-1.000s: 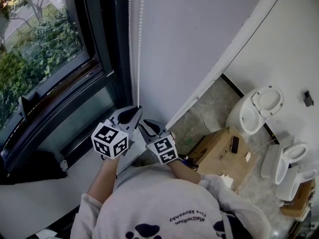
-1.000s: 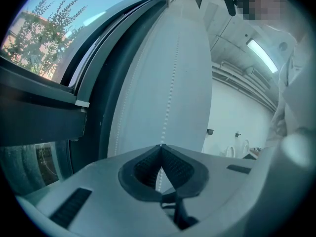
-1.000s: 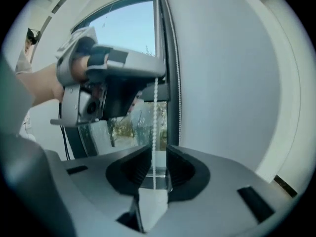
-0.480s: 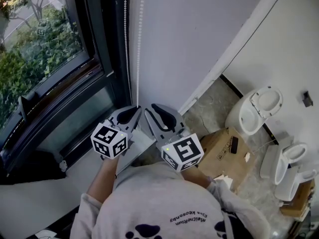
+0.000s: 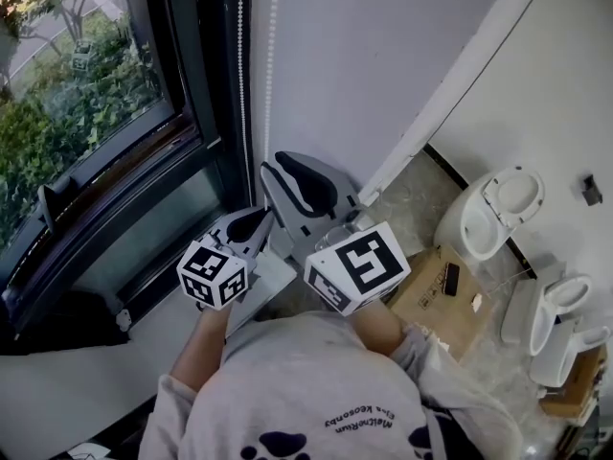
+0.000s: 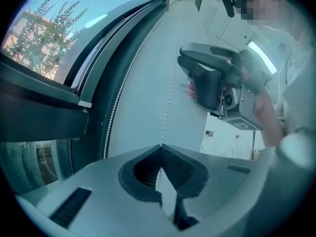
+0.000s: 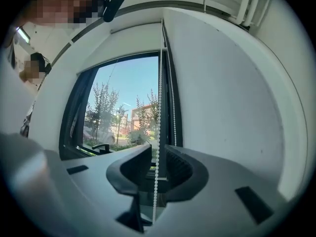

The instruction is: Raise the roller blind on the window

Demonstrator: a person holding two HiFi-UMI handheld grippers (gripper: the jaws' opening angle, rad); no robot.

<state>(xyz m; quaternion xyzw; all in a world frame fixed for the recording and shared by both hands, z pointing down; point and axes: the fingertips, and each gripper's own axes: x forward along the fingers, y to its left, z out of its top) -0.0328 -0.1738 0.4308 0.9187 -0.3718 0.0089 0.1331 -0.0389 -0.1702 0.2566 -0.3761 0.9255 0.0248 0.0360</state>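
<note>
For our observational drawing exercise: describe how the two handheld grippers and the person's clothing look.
The left gripper and right gripper have pale grey plastic bodies with dark ribbed pads. Each carries a white cube with black square markers. The person wears a light grey sweatshirt with dark print.

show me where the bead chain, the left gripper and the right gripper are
bead chain (image 7: 159,93): right gripper view, on the strand hanging above the jaws.
left gripper (image 6: 160,149): left gripper view, where its closed fingertips meet.
right gripper (image 7: 158,149): right gripper view, midway between its open fingertips.
</note>
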